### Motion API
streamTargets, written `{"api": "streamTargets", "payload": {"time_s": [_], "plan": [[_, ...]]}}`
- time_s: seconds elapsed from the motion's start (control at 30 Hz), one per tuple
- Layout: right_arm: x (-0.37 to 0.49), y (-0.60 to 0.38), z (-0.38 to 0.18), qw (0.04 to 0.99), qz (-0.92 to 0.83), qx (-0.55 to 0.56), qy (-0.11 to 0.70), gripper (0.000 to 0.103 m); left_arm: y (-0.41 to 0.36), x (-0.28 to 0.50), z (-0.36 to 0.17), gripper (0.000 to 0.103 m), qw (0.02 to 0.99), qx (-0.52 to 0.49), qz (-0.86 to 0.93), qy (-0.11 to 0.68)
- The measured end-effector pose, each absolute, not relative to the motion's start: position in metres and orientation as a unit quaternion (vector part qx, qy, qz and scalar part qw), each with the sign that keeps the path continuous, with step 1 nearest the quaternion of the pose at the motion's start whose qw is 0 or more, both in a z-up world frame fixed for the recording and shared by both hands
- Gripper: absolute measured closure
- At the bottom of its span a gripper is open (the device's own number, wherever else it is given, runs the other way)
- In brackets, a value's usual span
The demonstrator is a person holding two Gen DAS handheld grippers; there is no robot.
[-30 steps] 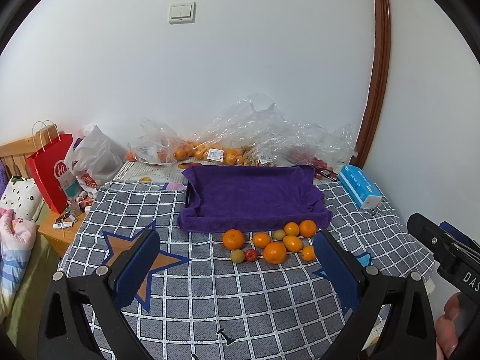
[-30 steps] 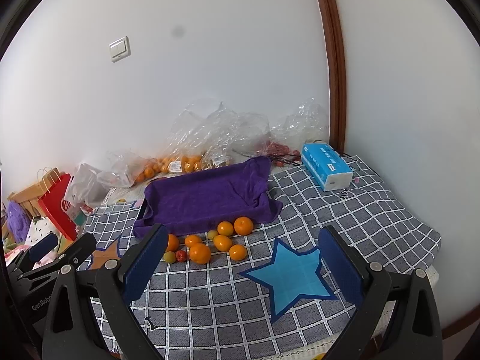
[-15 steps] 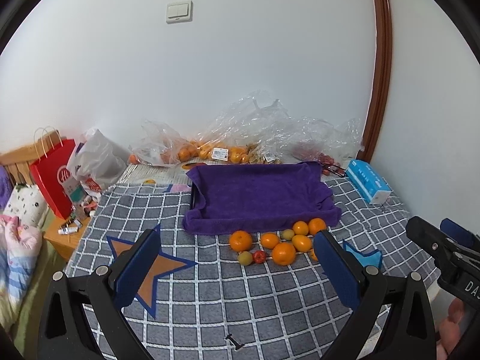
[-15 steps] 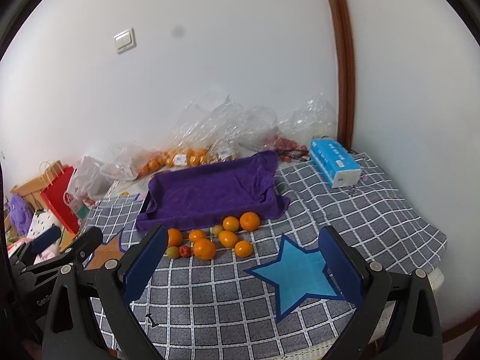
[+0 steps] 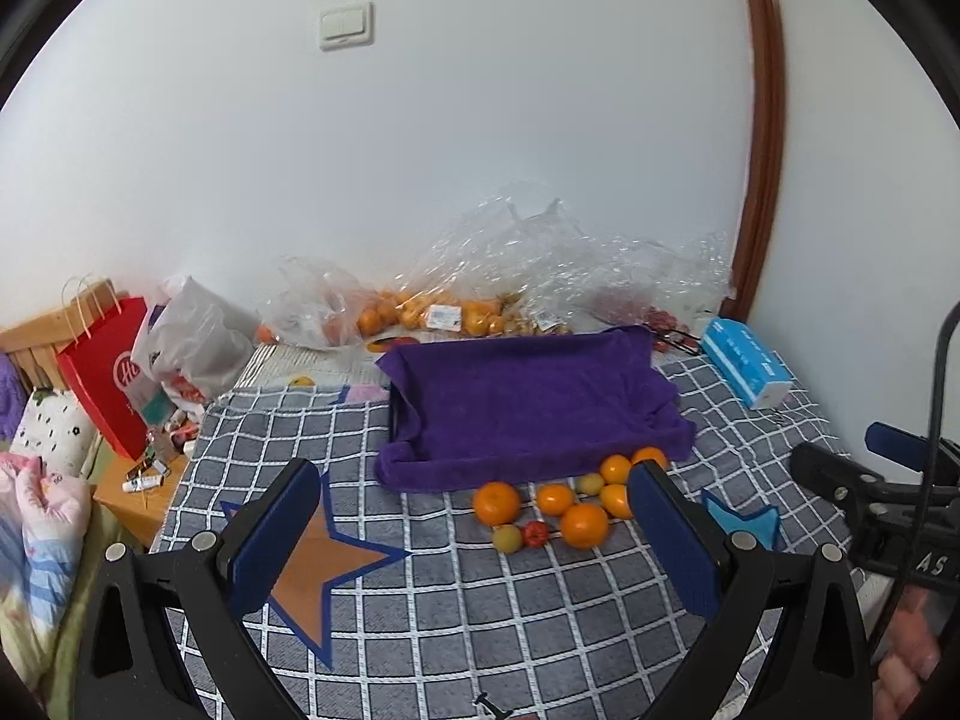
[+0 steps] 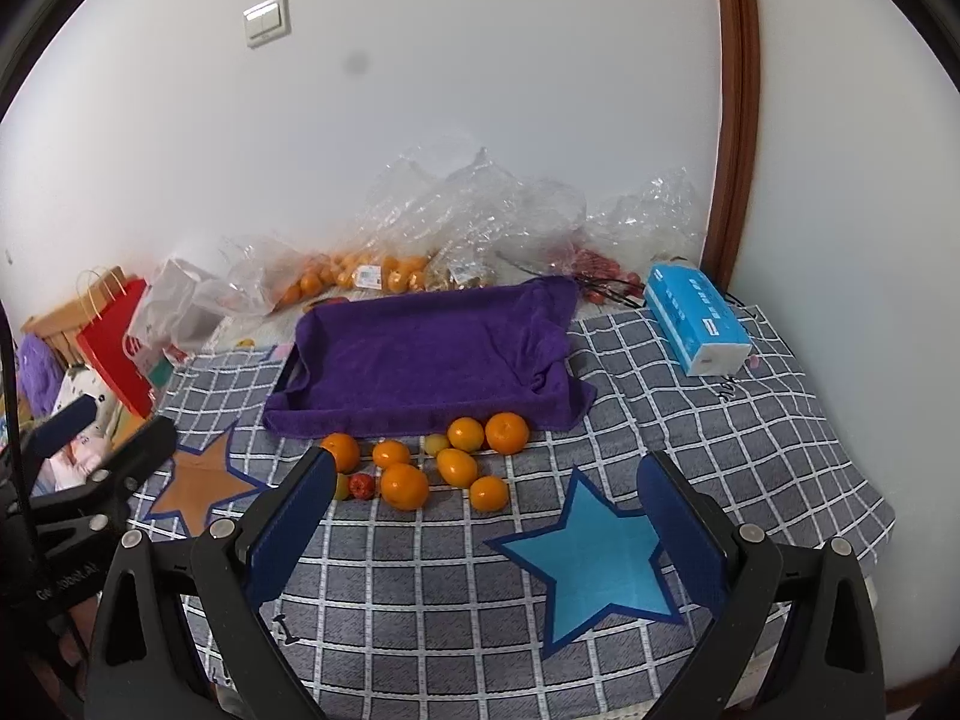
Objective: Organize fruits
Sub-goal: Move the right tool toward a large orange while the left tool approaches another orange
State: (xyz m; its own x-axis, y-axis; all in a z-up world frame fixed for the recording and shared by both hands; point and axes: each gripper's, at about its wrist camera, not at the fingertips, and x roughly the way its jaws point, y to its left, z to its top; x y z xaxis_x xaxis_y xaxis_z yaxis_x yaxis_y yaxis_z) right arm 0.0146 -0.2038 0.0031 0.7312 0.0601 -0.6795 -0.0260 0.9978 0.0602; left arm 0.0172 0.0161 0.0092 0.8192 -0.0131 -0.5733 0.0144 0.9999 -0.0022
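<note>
Left gripper [image 5: 474, 531] spread wide, empty, hovering over the checked cloth [image 5: 480, 612]. Right gripper [image 6: 489, 522] also spread wide, nothing held. Fruits sit loose in a cluster on the cloth, just at 6 o'clock of the purple towel [image 5: 528, 402], which is draped over a tray. Cluster: big orange [image 5: 496, 503] at 9 o'clock end, another orange [image 5: 584, 525] near middle, small red fruit [image 5: 536, 533] and yellow-green fruit [image 5: 507, 537] at its 6 o'clock edge. In right wrist view same cluster lies between the fingers, orange [image 6: 507, 432] at 3 o'clock end touching the towel hem. Orange star [image 5: 312, 564] at 9 o'clock of fruits, blue star [image 6: 591, 558] at 4 o'clock. Tissue pack [image 6: 696, 318] at 3 o'clock of towel. Plastic bags [image 5: 540, 276] with more oranges at 12 o'clock, against wall. Red bag [image 5: 108, 378] far 9 o'clock.
</note>
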Motion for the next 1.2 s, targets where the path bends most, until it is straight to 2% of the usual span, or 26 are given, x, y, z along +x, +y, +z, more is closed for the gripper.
{"api": "streamTargets", "payload": {"time_s": [0.3, 0.6, 0.67, 0.8, 0.93, 1.0, 1.07, 1.17, 1.2], "plan": [[0.045, -0.230, -0.033, 0.927, 0.032, 0.087, 0.363, 0.001, 0.036, 0.051, -0.030, 0.000, 0.944, -0.008, 0.005, 0.329], [0.072, -0.231, -0.098, 0.922, -0.001, 0.042, 0.386, 0.005, 0.034, 0.082, -0.084, 0.002, 0.931, 0.027, 0.003, 0.364], [0.077, -0.226, -0.114, 0.920, -0.001, 0.025, 0.392, 0.008, 0.038, 0.088, -0.094, 0.003, 0.927, 0.014, -0.002, 0.374], [0.089, -0.220, -0.140, 0.906, 0.022, 0.028, 0.422, 0.022, 0.053, 0.101, -0.115, 0.009, 0.919, -0.020, -0.008, 0.394], [0.100, -0.215, -0.159, 0.897, 0.047, 0.040, 0.439, 0.037, 0.067, 0.106, -0.127, 0.011, 0.912, -0.056, -0.024, 0.405], [0.107, -0.212, -0.170, 0.892, 0.061, 0.044, 0.446, 0.039, 0.072, 0.107, -0.133, 0.011, 0.908, -0.073, -0.041, 0.411], [0.113, -0.207, -0.180, 0.887, 0.070, 0.038, 0.455, 0.046, 0.074, 0.108, -0.136, 0.011, 0.906, -0.078, -0.045, 0.413], [0.117, -0.202, -0.187, 0.890, 0.070, 0.026, 0.450, 0.050, 0.074, 0.111, -0.141, 0.014, 0.902, -0.086, -0.064, 0.417], [0.117, -0.200, -0.187, 0.891, 0.072, 0.020, 0.448, 0.053, 0.072, 0.111, -0.141, 0.018, 0.903, -0.087, -0.075, 0.415]]}}
